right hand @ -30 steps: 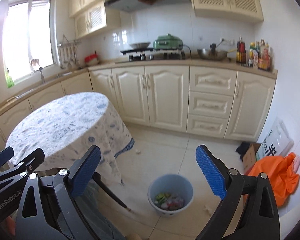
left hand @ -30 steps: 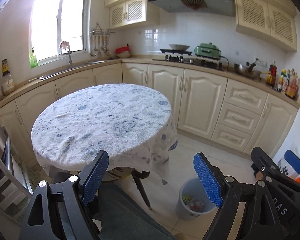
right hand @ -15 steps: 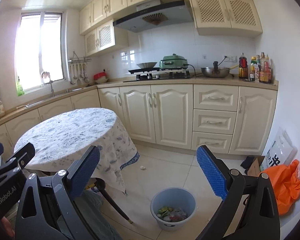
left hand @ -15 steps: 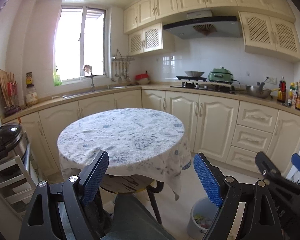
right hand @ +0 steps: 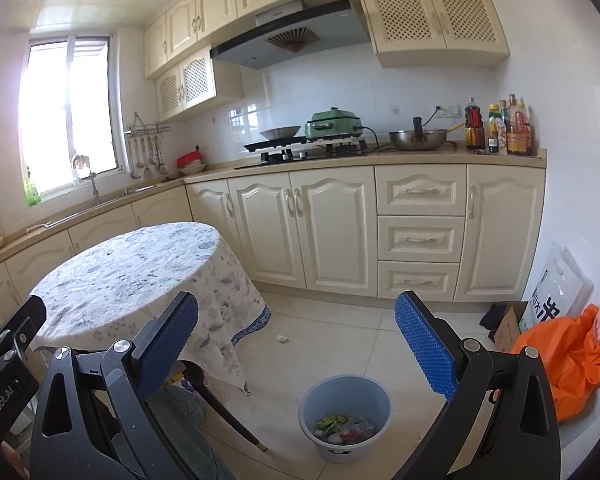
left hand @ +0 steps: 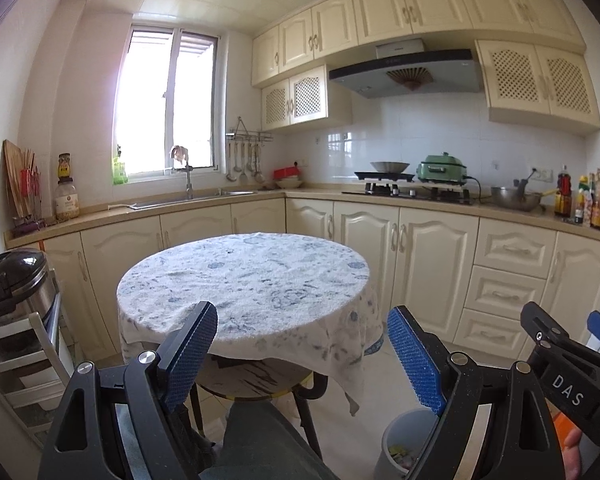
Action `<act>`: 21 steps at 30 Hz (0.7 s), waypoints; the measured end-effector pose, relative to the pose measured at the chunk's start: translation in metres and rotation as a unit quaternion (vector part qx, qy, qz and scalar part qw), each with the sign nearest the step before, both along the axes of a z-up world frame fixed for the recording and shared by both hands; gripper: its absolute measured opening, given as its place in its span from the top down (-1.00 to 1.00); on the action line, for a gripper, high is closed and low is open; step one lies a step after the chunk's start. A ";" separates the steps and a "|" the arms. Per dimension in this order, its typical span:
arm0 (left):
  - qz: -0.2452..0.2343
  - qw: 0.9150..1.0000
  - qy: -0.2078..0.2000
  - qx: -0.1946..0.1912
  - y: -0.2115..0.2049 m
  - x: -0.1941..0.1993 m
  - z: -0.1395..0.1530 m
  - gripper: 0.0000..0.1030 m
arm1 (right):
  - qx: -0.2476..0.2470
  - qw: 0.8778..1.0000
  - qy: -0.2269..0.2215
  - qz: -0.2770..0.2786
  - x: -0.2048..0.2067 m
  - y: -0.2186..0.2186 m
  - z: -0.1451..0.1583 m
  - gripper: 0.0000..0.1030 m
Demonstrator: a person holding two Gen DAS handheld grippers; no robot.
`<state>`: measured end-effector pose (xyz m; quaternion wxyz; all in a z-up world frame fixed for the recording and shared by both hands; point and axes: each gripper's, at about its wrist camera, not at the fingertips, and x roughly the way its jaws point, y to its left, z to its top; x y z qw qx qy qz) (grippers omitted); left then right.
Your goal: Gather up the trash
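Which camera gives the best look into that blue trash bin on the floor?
The right wrist view: the blue trash bin sits whole between the open fingers, scraps visible inside. The left wrist view catches only part of it, behind a finger at the bottom edge.

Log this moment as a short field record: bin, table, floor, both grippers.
bin: blue bin on the floor, trash inside
table: round, covered by a cloth, nothing on top
floor scrap: small white scrap on the tiles beyond the bin
left gripper: open, empty
right gripper: open, empty
bag: orange bag by the wall
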<state>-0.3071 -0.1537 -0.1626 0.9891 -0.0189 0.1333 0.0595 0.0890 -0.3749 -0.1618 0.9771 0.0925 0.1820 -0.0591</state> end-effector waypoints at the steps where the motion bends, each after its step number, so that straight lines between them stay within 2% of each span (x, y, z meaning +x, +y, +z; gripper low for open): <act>1: -0.002 1.000 -0.003 -0.005 0.002 0.002 -0.003 -0.63 | 0.002 1.000 -0.001 0.003 0.000 0.001 0.000 -0.95; 8: 0.000 0.999 -0.031 -0.015 0.010 0.014 -0.015 -0.63 | 0.005 1.000 -0.003 0.010 0.001 0.005 -0.002 -0.95; 13: -0.015 0.999 -0.031 -0.037 0.021 0.022 -0.023 -0.63 | 0.001 1.000 -0.003 0.017 0.000 0.009 -0.002 -0.95; 18: -0.019 0.999 -0.033 -0.033 0.027 0.029 -0.031 -0.63 | -0.005 1.000 0.002 0.004 0.002 0.012 -0.003 -0.95; 21: -0.024 0.999 -0.018 -0.035 0.029 0.037 -0.035 -0.63 | -0.008 1.000 0.002 -0.007 0.001 0.013 -0.003 -0.95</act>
